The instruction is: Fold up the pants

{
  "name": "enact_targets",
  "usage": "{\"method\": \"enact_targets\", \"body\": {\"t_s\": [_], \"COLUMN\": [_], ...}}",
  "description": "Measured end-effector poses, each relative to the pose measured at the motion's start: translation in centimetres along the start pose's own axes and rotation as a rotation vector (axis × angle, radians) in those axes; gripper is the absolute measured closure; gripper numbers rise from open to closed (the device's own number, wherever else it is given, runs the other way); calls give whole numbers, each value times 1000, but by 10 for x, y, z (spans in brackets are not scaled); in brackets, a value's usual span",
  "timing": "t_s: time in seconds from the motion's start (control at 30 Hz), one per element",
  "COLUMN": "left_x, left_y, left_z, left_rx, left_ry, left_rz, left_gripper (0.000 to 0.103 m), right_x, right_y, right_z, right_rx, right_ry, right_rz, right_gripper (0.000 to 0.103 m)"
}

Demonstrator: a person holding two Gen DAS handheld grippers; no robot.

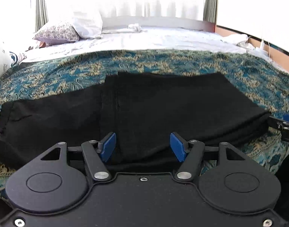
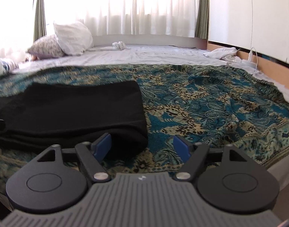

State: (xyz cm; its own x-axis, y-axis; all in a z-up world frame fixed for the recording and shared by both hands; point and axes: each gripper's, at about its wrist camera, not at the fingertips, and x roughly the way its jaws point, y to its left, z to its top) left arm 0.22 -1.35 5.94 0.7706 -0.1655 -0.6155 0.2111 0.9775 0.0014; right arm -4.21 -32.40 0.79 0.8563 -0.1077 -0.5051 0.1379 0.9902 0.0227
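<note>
Black pants [image 1: 153, 109] lie folded over on your bed's patterned blanket [image 2: 210, 104], both your left gripper [image 1: 143, 146] and right gripper [image 2: 142, 147] with jaws released and empty, leaving perhaps one more fold.

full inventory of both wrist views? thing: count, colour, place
pants: 1, black, partly folded on the throw
throw: 1, teal and tan paisley, over the near bed
sheet: 1, white, far half of bed
pillows: 2, white and floral, far left
curtains: green with white sheers, window behind
white cloth: 1, crumpled, far right by wall
left tongs: blue pads, open, over the pants' near edge
right tongs: blue pads, open, at the pants' right end
</note>
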Motion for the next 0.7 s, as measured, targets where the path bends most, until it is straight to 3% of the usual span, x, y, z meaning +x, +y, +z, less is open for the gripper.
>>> {"method": "enact_targets", "body": {"t_s": [0.23, 0.37, 0.5, 0.7], "left_x": [-8, -12, -6, -3], "left_y": [6, 17, 25, 21], "left_z": [10, 10, 9, 3], "left_rx": [-47, -99, -118, -88], "left_ry": [-54, -84, -42, -35], "left_rz": [12, 46, 51, 68], "left_gripper": [39, 23, 23, 23], "right_x": [3, 6, 12, 26], "right_y": [-21, -12, 3, 1], "right_z": [7, 11, 18, 22], "right_rx": [224, 168, 105, 220], "right_ry": [2, -27, -52, -29], "right_rz": [59, -21, -72, -61], "right_gripper": [17, 17, 17, 18]}}
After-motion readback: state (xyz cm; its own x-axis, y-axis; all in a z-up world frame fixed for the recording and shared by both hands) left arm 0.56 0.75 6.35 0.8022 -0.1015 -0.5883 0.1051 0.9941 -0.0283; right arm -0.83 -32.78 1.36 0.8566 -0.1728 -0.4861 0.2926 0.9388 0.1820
